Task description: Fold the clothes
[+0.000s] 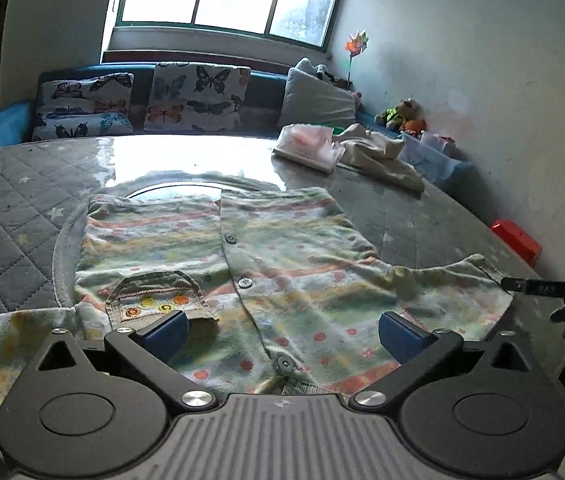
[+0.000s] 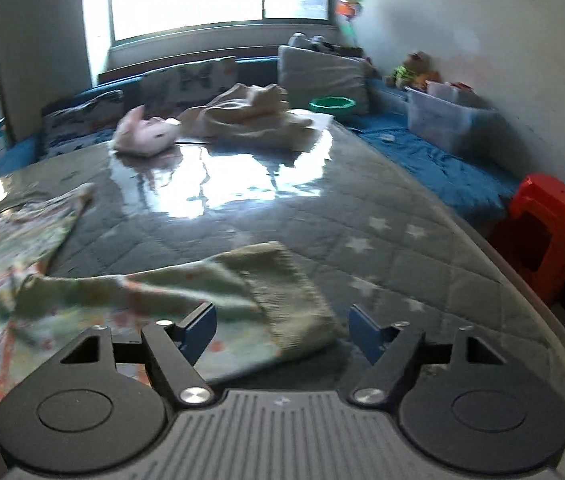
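- The baby cardigan [image 1: 266,264] lies spread flat, buttoned front up, on the quilted grey table [image 1: 14,216]; its collar end is nearest the person and its hem points toward the window.
- The left gripper [image 1: 282,332] hangs just above the chest of the cardigan with its jaws wide apart, holding nothing; the little pocket [image 1: 158,296] sits beside its left finger.
- The right gripper [image 2: 280,332] is likewise spread wide and empty, poised over the ribbed cuff [image 2: 294,300] of the sleeve [image 2: 154,284], which stretches out sideways; that view is blurred.
- To my eye the sleeve fold is the step in hand; it would go best by pinching the cuff through both layers close to its end, lifting only slightly, and carrying it across the button line so it lands flat.
- The left tool could press the shoulder to stop the body sliding on the shiny cover.
- The cuff lies near the table's right edge, beyond which stands a red stool [image 2: 546,232]; inward there is plenty of bare surface; the cream cloth [image 2: 250,120] and pink bundle [image 2: 144,136] lie well apart at the far end.
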`<state>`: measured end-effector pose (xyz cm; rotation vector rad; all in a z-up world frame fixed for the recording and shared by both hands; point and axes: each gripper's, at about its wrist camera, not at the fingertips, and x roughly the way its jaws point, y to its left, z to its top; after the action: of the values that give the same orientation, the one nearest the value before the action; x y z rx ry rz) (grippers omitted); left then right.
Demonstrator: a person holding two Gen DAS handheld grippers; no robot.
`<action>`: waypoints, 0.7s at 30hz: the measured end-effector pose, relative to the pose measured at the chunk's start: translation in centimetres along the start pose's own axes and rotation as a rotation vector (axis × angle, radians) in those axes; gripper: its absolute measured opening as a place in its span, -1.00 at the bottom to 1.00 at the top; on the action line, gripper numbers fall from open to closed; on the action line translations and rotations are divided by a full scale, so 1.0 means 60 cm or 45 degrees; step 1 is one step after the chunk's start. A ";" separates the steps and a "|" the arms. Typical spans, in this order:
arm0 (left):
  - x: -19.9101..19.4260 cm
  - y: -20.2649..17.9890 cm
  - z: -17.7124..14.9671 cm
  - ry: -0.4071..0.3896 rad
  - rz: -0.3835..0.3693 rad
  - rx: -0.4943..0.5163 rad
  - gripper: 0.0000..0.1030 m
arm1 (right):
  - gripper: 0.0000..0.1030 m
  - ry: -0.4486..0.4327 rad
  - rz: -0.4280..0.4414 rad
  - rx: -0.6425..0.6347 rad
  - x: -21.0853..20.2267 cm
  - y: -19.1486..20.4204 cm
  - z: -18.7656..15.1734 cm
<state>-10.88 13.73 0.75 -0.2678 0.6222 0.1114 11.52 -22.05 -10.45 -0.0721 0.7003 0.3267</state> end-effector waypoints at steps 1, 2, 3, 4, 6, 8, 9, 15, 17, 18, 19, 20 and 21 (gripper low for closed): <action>0.001 0.000 0.000 0.006 0.004 -0.005 1.00 | 0.37 0.003 -0.005 0.019 0.002 -0.006 -0.001; 0.001 0.000 0.000 0.011 0.008 -0.010 1.00 | 0.35 0.008 -0.010 0.034 0.004 -0.012 -0.002; 0.001 -0.001 -0.001 0.013 0.013 -0.013 1.00 | 0.28 0.018 -0.011 0.044 0.007 -0.015 -0.004; 0.001 -0.001 -0.001 0.016 0.017 -0.016 1.00 | 0.25 0.027 -0.013 0.053 0.009 -0.018 -0.006; 0.001 -0.002 -0.002 0.021 0.025 -0.020 1.00 | 0.17 0.042 -0.017 0.068 0.013 -0.021 -0.010; 0.003 -0.003 -0.004 0.031 0.032 -0.019 1.00 | 0.12 0.039 -0.020 0.077 0.015 -0.021 -0.014; 0.004 -0.004 -0.005 0.038 0.034 -0.020 1.00 | 0.02 0.036 -0.023 0.076 0.015 -0.021 -0.015; 0.009 -0.007 -0.016 0.080 0.036 -0.033 1.00 | -0.44 0.031 -0.007 0.080 0.009 -0.017 -0.014; 0.006 -0.007 -0.017 0.080 0.038 -0.035 1.00 | -0.64 0.032 0.020 0.090 0.010 -0.014 -0.012; 0.004 -0.007 -0.018 0.077 0.039 -0.034 1.00 | -0.70 0.030 0.031 0.097 0.009 -0.012 -0.012; 0.002 -0.007 -0.018 0.074 0.041 -0.034 1.00 | -0.73 0.019 0.039 0.102 0.006 -0.011 -0.011; 0.001 -0.006 -0.018 0.071 0.044 -0.034 1.00 | -0.76 0.007 0.056 0.111 0.002 -0.009 -0.009; -0.001 -0.004 -0.018 0.068 0.047 -0.035 1.00 | -0.80 -0.005 0.073 0.120 -0.003 -0.007 -0.007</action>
<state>-11.46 13.17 0.02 -0.2867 0.6792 0.1491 11.28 -22.59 -10.68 0.0384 0.7141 0.3483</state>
